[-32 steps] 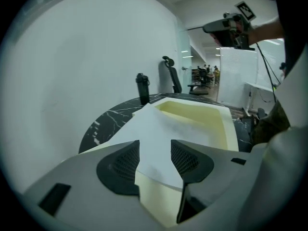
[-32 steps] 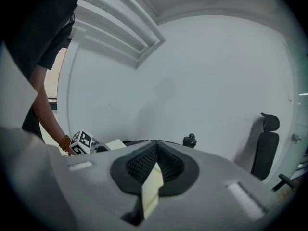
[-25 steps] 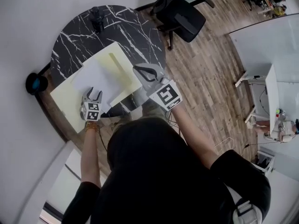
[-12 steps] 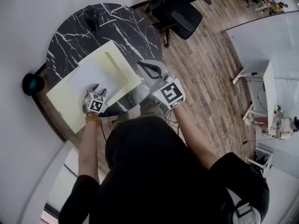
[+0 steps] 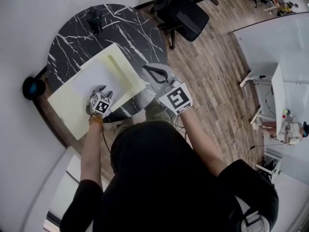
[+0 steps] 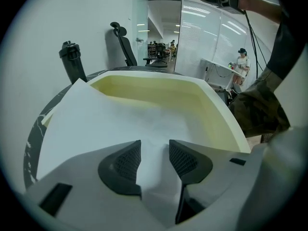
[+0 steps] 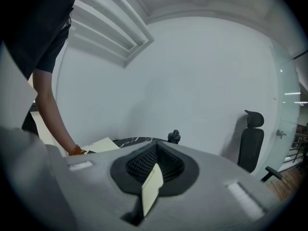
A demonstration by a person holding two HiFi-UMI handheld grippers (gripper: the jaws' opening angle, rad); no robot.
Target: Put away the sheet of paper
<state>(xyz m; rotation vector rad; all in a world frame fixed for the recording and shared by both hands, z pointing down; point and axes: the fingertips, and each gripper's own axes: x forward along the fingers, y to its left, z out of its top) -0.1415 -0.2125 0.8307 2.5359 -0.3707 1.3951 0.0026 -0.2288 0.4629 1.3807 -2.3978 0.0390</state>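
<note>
A white sheet of paper lies inside an open pale yellow folder on the round black marble table. My left gripper points down over the sheet's near corner. Its jaws have just been closing a little; they still stand apart, with the paper's corner between the pads. My right gripper is at the folder's right edge, shut on a pale yellow flap of the folder.
A black bottle stands at the table's far side. A black office chair is beyond the table on the wooden floor. A dark round object sits left of the table by the wall.
My left gripper has moved forward and down onto the paper's near corner and tipped more steeply. The right gripper has stayed about where it was, still holding the folder's flap.
</note>
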